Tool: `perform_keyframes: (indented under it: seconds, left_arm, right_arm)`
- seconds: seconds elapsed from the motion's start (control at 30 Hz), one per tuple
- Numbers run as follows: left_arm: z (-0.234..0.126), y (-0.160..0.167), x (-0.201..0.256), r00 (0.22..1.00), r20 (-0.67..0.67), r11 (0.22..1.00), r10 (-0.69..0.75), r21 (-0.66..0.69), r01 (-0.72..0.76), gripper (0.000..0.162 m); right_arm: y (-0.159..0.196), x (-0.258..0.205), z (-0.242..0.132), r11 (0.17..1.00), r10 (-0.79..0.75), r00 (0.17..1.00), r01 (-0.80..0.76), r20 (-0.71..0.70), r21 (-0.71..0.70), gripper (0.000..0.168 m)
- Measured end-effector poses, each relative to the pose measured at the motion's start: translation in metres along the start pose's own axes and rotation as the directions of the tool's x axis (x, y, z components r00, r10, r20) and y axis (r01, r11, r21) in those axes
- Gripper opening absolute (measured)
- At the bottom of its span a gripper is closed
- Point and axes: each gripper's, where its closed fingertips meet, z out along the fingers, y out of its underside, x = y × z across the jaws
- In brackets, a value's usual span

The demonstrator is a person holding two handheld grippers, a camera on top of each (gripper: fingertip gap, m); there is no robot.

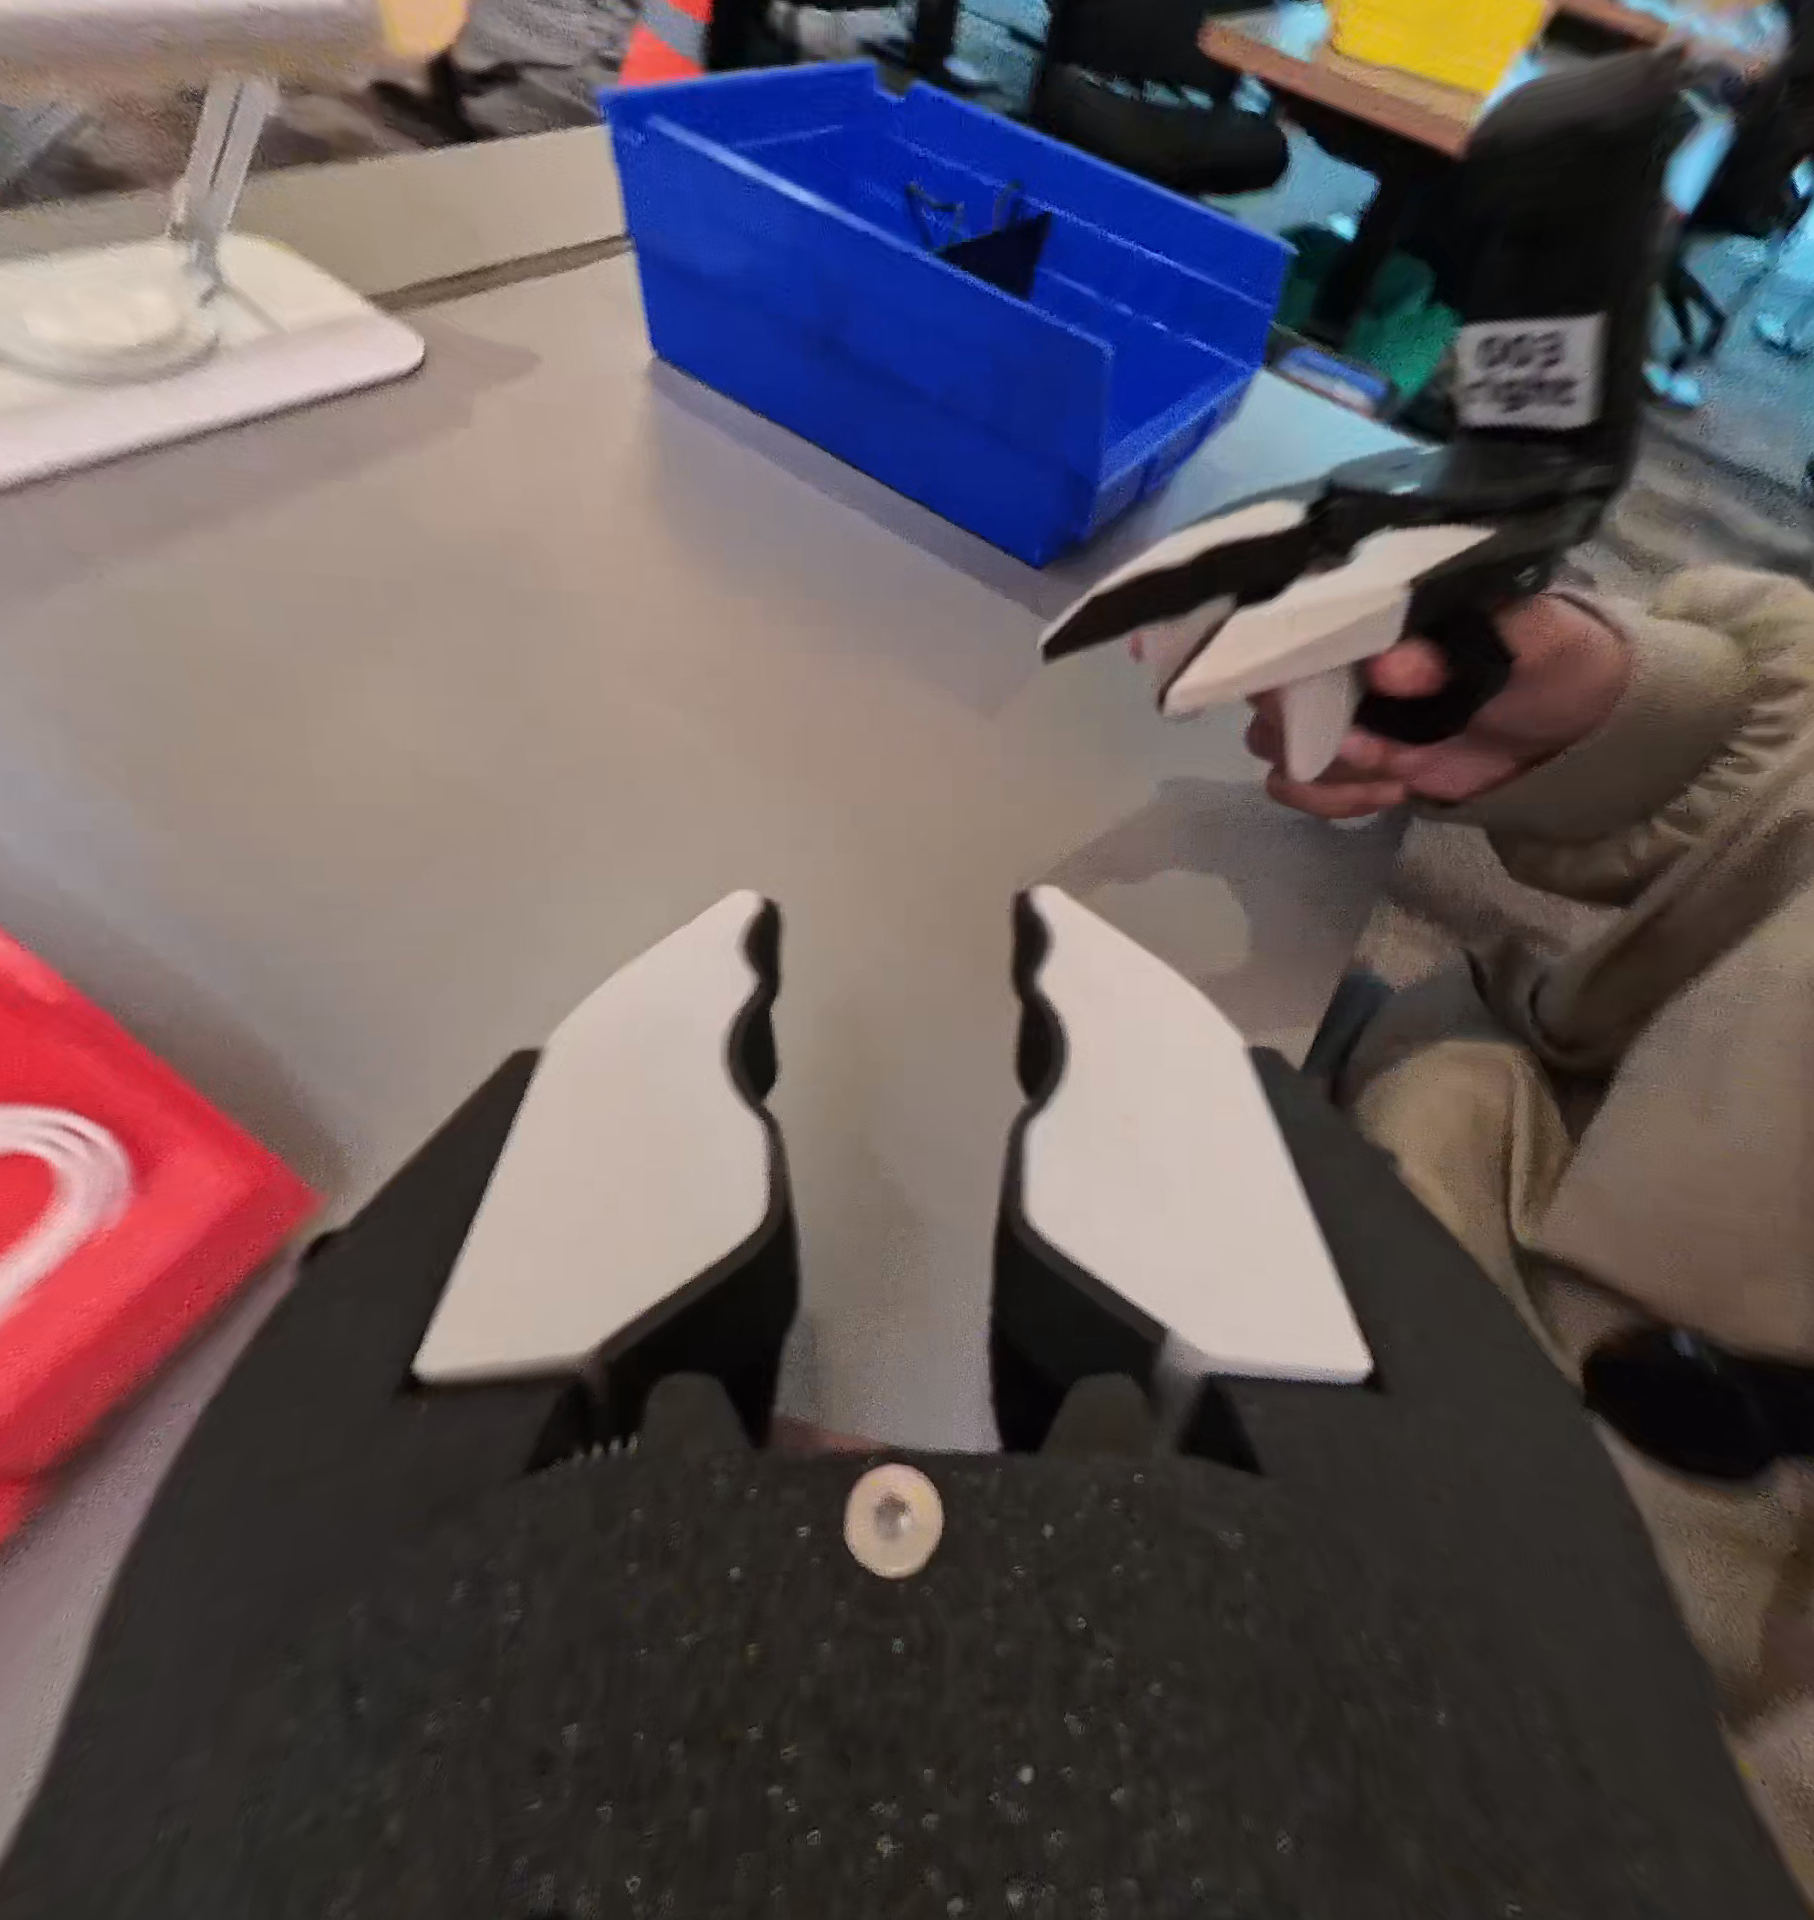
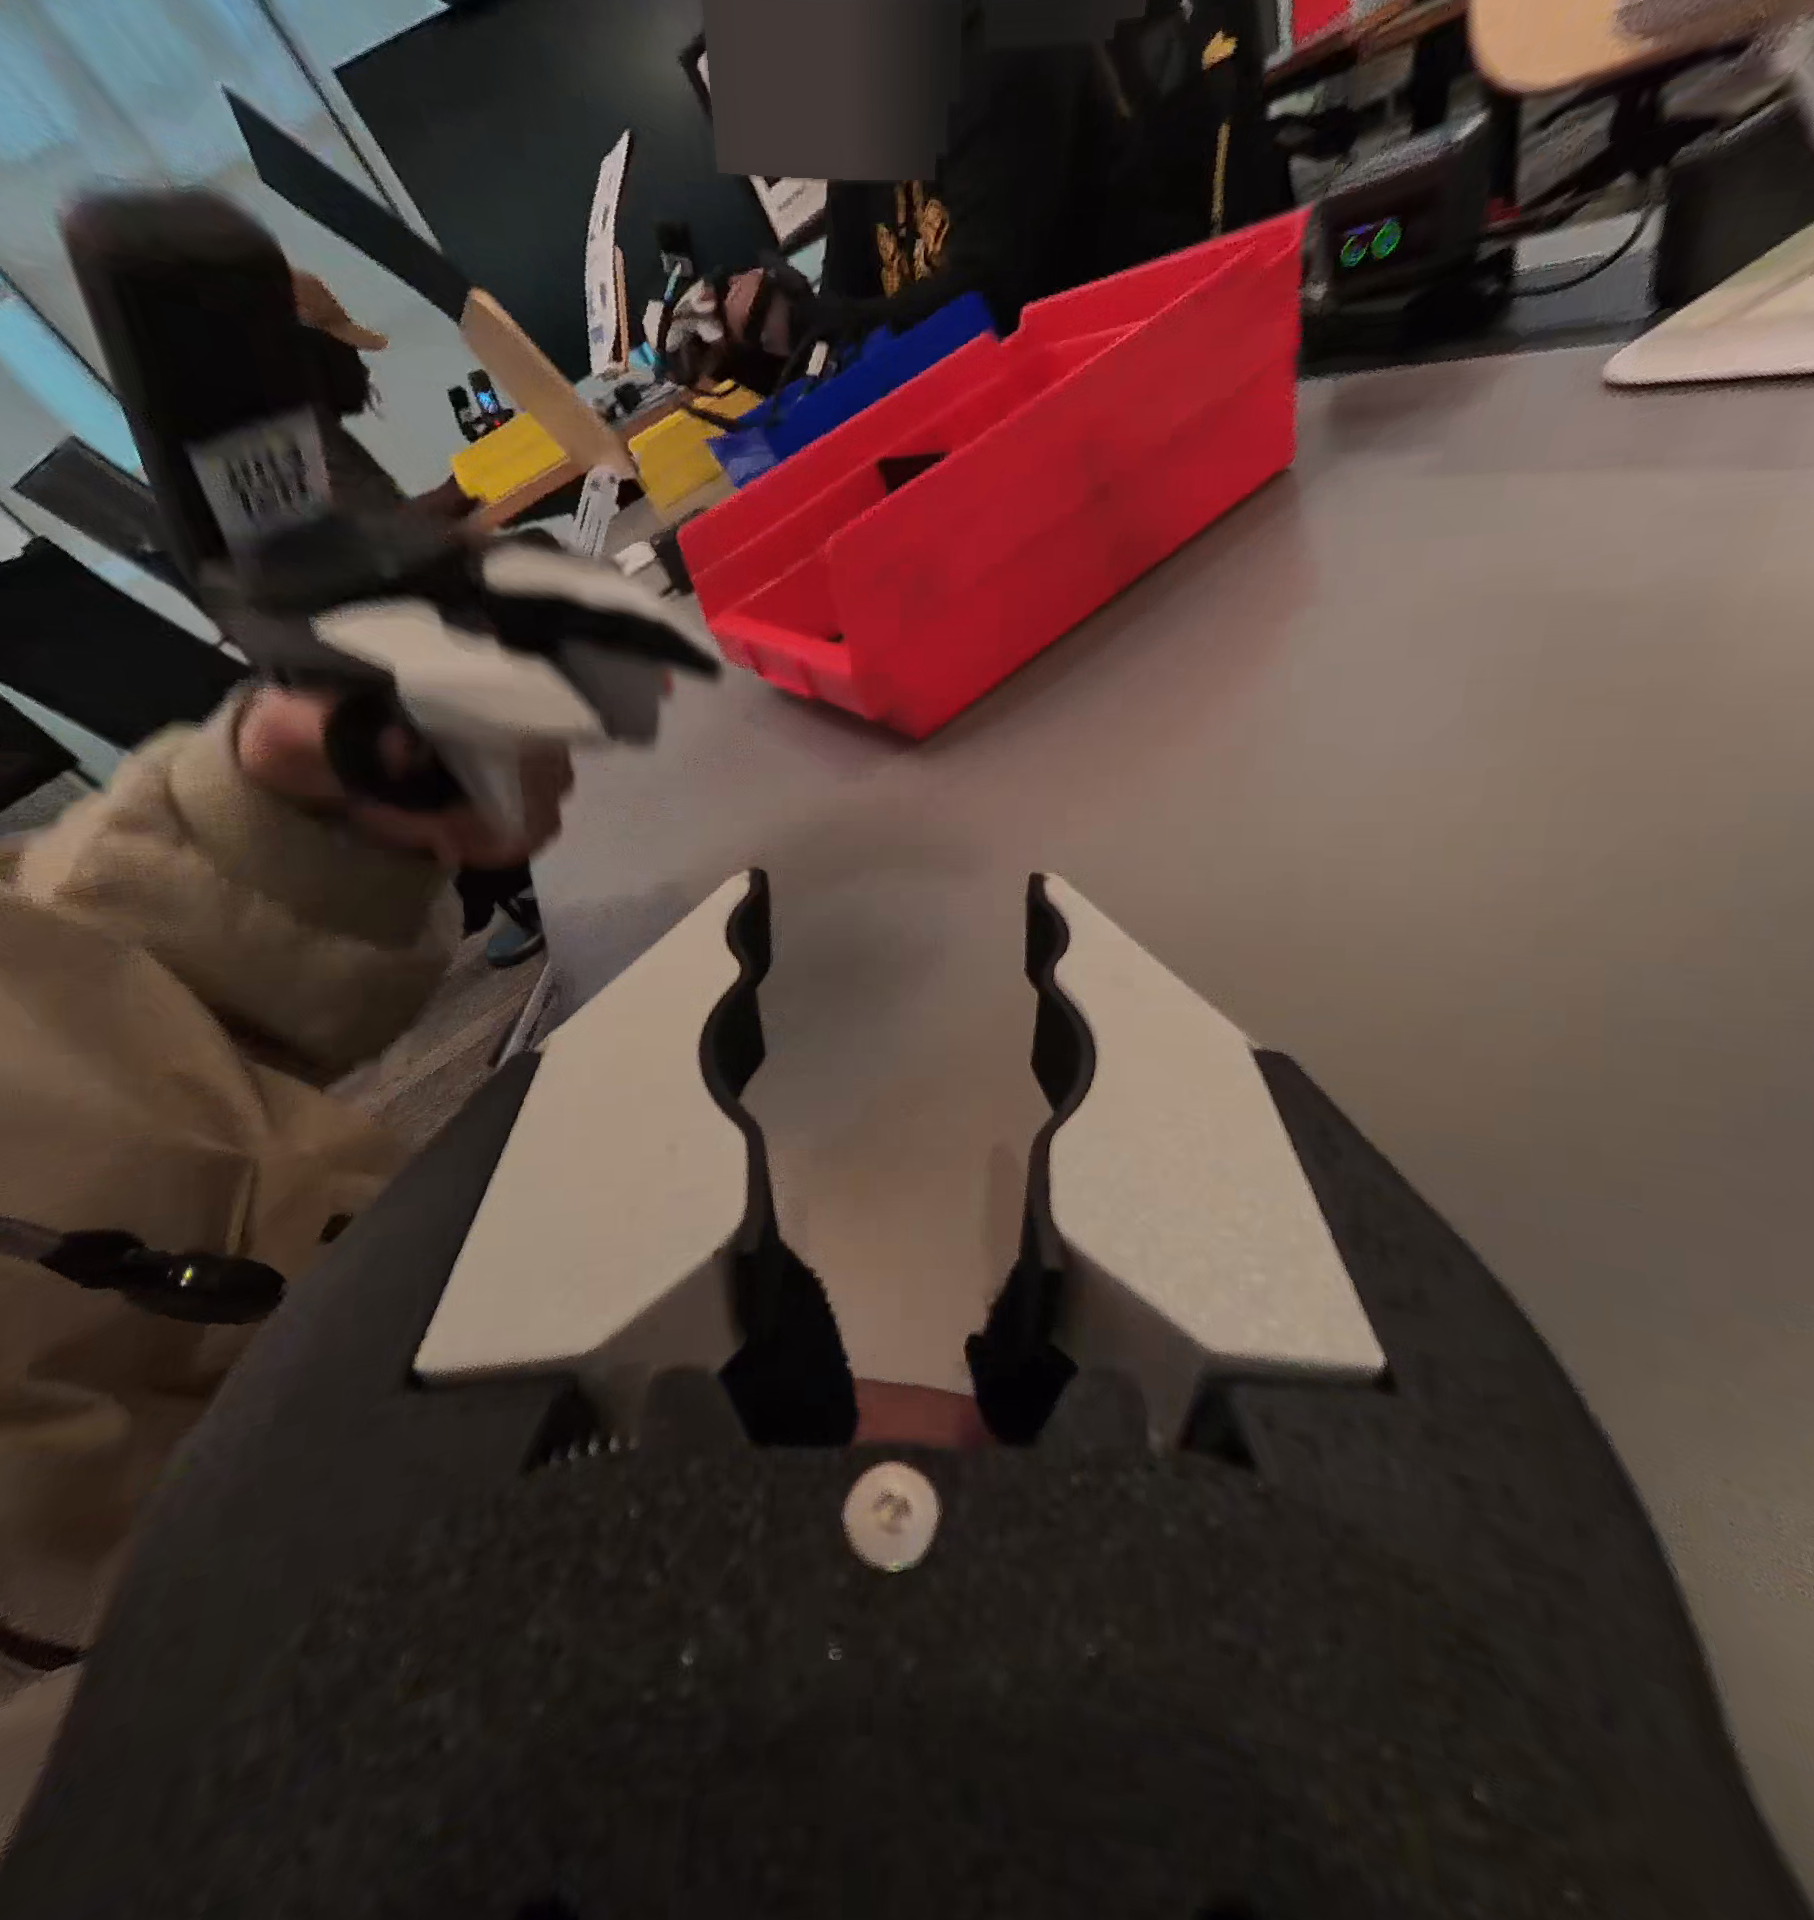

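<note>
Left wrist view shows the left hand-held gripper point(image 1: 895, 914) hovering over bare grey table point(image 1: 467, 727), jaws parted a moderate way with nothing between them. A blue bin point(image 1: 934, 343) sits at upper centre of the frame, its long axis running from upper left to lower right, a black binder clip point(image 1: 986, 249) inside. At lower left lies a red bin point(image 1: 72, 1195). The right hand-held gripper point(image 1: 1111, 665) is at right of the frame, fingertips close together, though I cannot tell whether they meet; in its own view the jaws stand apart and empty, with the red bin at upper centre
</note>
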Motion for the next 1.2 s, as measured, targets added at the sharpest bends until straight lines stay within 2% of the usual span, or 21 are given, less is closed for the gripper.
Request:
perform_keyframes:
  seconds: [0.03, 0.17, 0.27, 0.33, 0.37, 0.5, 0.63, 0.8, 0.97, 1.03, 1.1, 1.2]
  left_arm:
    - [-0.011, -0.009, -0.004, 0.998, -0.041, 0.998, 0.046, -0.035, -0.048, 0.026]
    - [-0.05, -0.061, -0.072, 0.989, -0.064, 0.974, 0.136, -0.175, -0.145, 0.041]
    - [-0.06, -0.077, -0.177, 0.948, 0.057, 0.881, 0.313, -0.392, -0.267, 0.037]
    - [-0.059, -0.07, -0.257, 0.891, 0.135, 0.761, 0.433, -0.584, -0.282, 0.037]
    - [-0.054, -0.062, -0.287, 0.876, 0.132, 0.705, 0.464, -0.655, -0.274, 0.037]
    - [-0.027, -0.014, -0.359, 0.885, 0.024, 0.524, 0.464, -0.814, -0.252, 0.041]
    - [-0.005, 0.022, -0.382, 0.905, -0.071, 0.418, 0.419, -0.87, -0.262, 0.044]
    - [0.005, 0.048, -0.385, 0.907, -0.15, 0.341, 0.393, -0.893, -0.295, 0.044]
    - [0.006, 0.053, -0.375, 0.92, -0.202, 0.342, 0.337, -0.884, -0.32, 0.023]
    - [0.005, 0.052, -0.377, 0.902, -0.201, 0.331, 0.383, -0.881, -0.337, 0.023]
    - [0.001, 0.05, -0.382, 0.856, -0.196, 0.286, 0.479, -0.886, -0.364, 0.022]
    - [-0.004, 0.024, -0.377, 0.758, -0.151, 0.291, 0.635, -0.862, -0.416, 0.022]
  right_arm:
    - [0.007, -0.003, 0.004, 1.0, -0.004, 1.0, 0.004, 0.018, -0.025, 0.049]
    - [0.014, 0.001, 0.006, 0.99, -0.099, 0.994, 0.103, 0.043, -0.099, 0.049]
    - [0.013, 0.006, 0.003, 0.989, -0.105, 0.994, 0.108, 0.035, -0.101, 0.05]
    - [0.009, 0.004, 0.0, 0.995, -0.071, 0.996, 0.074, 0.047, -0.072, 0.05]
    - [0.008, 0.003, -0.001, 0.996, -0.06, 0.997, 0.063, 0.053, -0.064, 0.05]
    - [0.007, 0.006, -0.005, 0.996, -0.061, 0.997, 0.064, 0.045, -0.062, 0.05]
    - [0.007, 0.007, -0.008, 0.998, -0.033, 0.998, 0.036, 0.051, -0.054, 0.05]
    - [0.011, 0.013, -0.012, 0.998, -0.018, 0.999, 0.02, 0.037, -0.062, 0.05]
    - [0.012, 0.012, -0.012, 0.998, 0.023, 0.998, -0.019, 0.062, -0.066, 0.049]
    - [0.012, 0.011, -0.012, 0.998, 0.016, 0.998, -0.012, 0.06, -0.068, 0.049]
    - [0.011, 0.01, -0.011, 0.998, 0.01, 0.998, -0.006, 0.061, -0.065, 0.049]
    - [0.006, 0.008, -0.01, 0.999, 0.015, 0.997, -0.012, 0.073, -0.041, 0.048]
